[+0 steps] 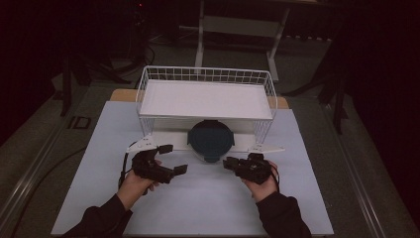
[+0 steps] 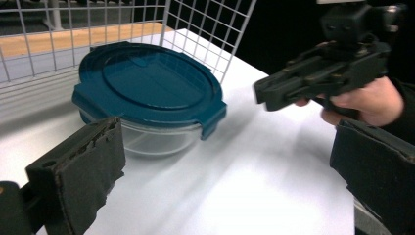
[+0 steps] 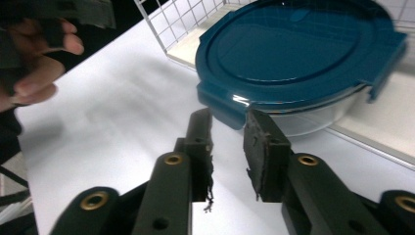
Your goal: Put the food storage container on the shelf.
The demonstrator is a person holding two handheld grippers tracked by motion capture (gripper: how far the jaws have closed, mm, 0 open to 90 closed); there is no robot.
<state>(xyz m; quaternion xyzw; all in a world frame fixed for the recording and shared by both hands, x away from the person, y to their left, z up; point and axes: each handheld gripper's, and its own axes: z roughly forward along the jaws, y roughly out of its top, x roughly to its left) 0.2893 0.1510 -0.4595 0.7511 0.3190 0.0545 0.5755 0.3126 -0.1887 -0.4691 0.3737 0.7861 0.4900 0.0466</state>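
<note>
Left hand (image 1: 132,182): comes in from the bottom left of the high view, dark sleeve, wrist bent so the tool points inward and a bit forward toward the middle of the table.

Left gripper (image 1: 172,158): jaws spread wide, nothing between them. In the left gripper view its two black pads sit far apart at the bottom corners, and they look pretty chewed up at the edges.

Right hand (image 1: 262,184): comes in from the bottom right, also in a dark sleeve, fingers wrapped round the tool body, pointing it inward to the left.

Right gripper (image 3: 229,132): jaws nearly together with just a narrow gap, gripping nothing. The right gripper view has its tips just short of the container's near lid tab, not touching it as far as I can tell.

Container (image 1: 211,140): round clear tub with a dark teal clip lid, lid on. It stands on the white table (image 1: 208,198) at the front edge of the wire rack, half tucked under the rack's upper shelf and half sticking out toward the person.

Wire rack (image 1: 205,75): white mesh frame with a flat white shelf on top, at the far middle of the table.

How they line up: the two grippers face each other, one either side of the container and a little nearer the person, both clear of it.
</note>
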